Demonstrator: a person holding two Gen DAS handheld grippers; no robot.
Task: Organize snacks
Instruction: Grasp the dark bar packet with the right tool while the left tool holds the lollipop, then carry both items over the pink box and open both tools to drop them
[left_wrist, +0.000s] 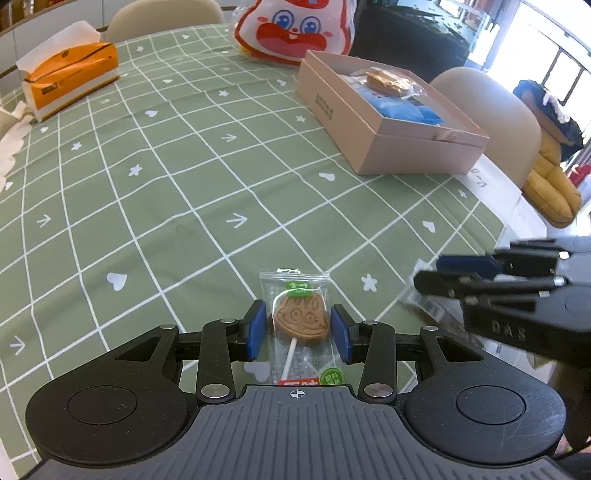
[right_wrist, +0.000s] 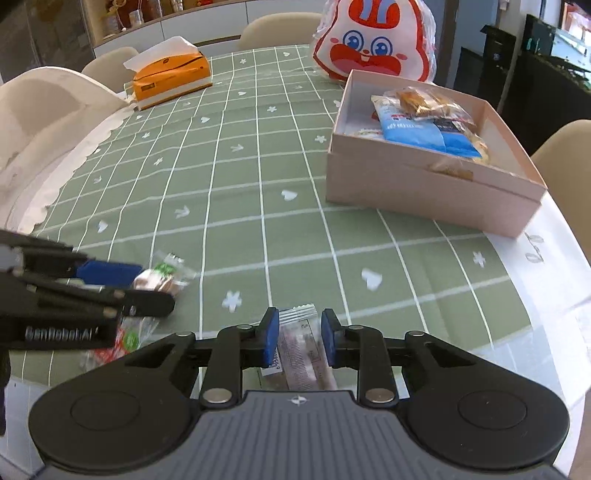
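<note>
A brown face-shaped lollipop (left_wrist: 301, 321) in a clear wrapper sits between the blue pads of my left gripper (left_wrist: 299, 328), which is shut on it just above the green checked tablecloth. In the right wrist view the same lollipop (right_wrist: 159, 278) shows in the left gripper (right_wrist: 155, 288) at the left edge. My right gripper (right_wrist: 300, 332) is shut on a clear, flat snack packet (right_wrist: 297, 350) near the table's front edge. The left wrist view has the right gripper (left_wrist: 428, 273) low on the right, over that packet (left_wrist: 424, 306). An open pink box (right_wrist: 424, 192) holds several snacks, a blue packet (right_wrist: 424, 133) among them.
The pink box (left_wrist: 369, 147) stands at the right, close to the table's edge. Behind it is a red and white bunny-face bag (right_wrist: 373, 40). An orange tissue box (right_wrist: 170, 77) sits at the far left. Beige chairs (left_wrist: 491, 110) ring the table.
</note>
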